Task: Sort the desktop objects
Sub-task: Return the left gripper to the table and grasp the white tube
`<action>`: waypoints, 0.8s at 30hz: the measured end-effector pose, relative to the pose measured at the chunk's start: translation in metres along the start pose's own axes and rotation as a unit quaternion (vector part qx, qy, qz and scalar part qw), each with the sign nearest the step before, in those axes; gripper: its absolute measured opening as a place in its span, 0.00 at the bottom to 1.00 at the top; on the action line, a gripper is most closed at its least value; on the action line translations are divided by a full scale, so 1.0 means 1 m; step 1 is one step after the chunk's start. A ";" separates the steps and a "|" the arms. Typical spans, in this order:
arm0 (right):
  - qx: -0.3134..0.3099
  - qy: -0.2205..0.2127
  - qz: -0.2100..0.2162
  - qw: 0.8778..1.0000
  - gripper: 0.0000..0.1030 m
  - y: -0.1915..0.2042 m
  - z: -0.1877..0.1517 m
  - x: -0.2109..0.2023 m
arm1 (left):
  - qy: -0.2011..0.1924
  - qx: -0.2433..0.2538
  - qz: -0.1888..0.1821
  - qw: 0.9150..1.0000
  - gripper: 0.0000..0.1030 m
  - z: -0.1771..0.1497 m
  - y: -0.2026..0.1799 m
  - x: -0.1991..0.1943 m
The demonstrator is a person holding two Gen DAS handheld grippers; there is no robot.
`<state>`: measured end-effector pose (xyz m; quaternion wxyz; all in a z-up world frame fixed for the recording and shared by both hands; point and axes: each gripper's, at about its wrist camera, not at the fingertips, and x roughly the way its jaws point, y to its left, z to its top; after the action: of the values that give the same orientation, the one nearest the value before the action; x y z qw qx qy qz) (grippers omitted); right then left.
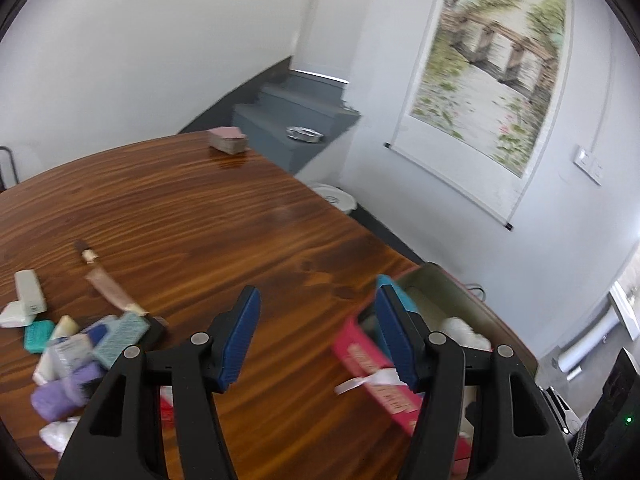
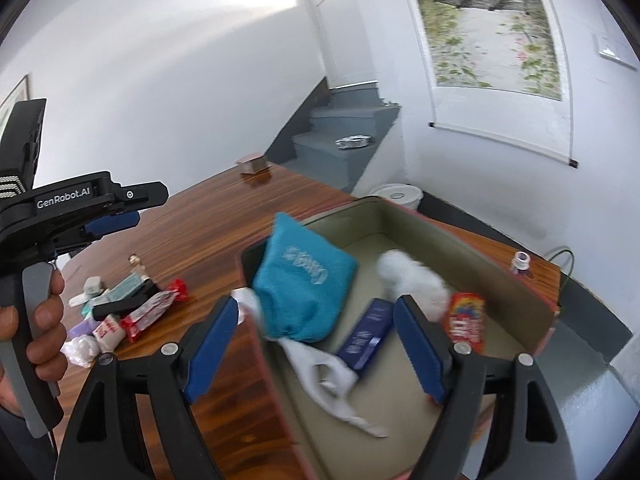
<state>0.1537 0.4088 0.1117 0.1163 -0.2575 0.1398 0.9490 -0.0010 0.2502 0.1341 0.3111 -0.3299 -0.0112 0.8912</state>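
A red box (image 2: 532, 292) with an olive lining stands open on the wooden table's right end; it also shows in the left wrist view (image 1: 352, 344). Inside lie a teal pouch (image 2: 304, 284), a dark blue packet (image 2: 368, 332), a white fluffy thing (image 2: 416, 276), an orange-red packet (image 2: 466, 320) and a white ribbon (image 2: 332, 380). My right gripper (image 2: 316, 344) is open and empty above the box. My left gripper (image 1: 316, 332) is open and empty over bare table, left of the box. A pile of small packets (image 1: 76, 352) lies to its left and shows in the right wrist view (image 2: 120, 312).
A brown-sheathed knife (image 1: 106, 280) and a white block (image 1: 30, 290) lie near the pile. A pink-topped stack (image 1: 228, 140) sits at the table's far edge. A small bottle (image 2: 520, 264) stands beyond the box. Grey stairs (image 1: 288, 116) and a white bucket (image 2: 396, 194) lie past the table.
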 end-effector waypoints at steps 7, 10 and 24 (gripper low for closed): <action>-0.032 0.022 0.036 0.999 0.81 0.040 -0.008 0.014 | -0.007 -0.029 0.051 0.998 0.62 -0.003 0.057 -0.019; -0.045 0.033 0.050 0.997 0.81 0.055 -0.012 0.019 | -0.007 -0.034 0.079 0.996 0.62 -0.009 0.084 -0.027; -0.078 0.066 0.076 0.992 0.84 0.097 -0.022 0.040 | -0.011 -0.143 0.181 0.973 0.62 -0.022 0.215 -0.054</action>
<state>0.1016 0.3174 0.0929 0.0137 -0.3164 0.0916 0.9441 -0.0742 0.0424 0.1001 0.0935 -0.3580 -0.0821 0.9254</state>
